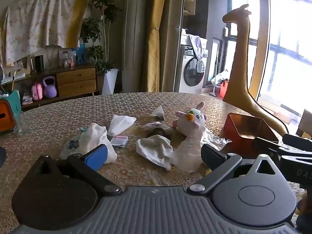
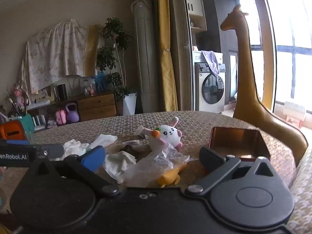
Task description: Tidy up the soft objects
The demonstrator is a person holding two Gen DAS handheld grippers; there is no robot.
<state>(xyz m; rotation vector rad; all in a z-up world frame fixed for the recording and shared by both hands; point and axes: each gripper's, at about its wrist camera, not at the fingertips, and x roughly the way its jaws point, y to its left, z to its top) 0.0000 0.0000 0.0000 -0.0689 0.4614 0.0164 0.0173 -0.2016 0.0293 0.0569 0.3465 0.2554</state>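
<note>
Soft things lie scattered on the patterned table [image 1: 58, 120]. A white bunny plush [image 1: 192, 120] [image 2: 169, 135] with an orange carrot sits mid-table. In front of it lie a crumpled clear plastic bag [image 1: 188, 152] [image 2: 158, 165] and a white cloth [image 1: 154, 148] [image 2: 120, 162]. Further left are a white bag [image 1: 95, 138] and a tissue [image 1: 120, 123]. A yellow soft toy [image 2: 170, 176] peeks from under the plastic. My left gripper [image 1: 154, 154] is open above the cloth. My right gripper [image 2: 152, 158] is open over the plastic bag, holding nothing.
An open red tin box [image 1: 247, 128] [image 2: 237, 142] stands at the right of the table. A tall brown giraffe figure [image 1: 241, 58] rises behind it. An orange box [image 1: 5, 117] and a glass [image 1: 20, 122] stand at the left edge.
</note>
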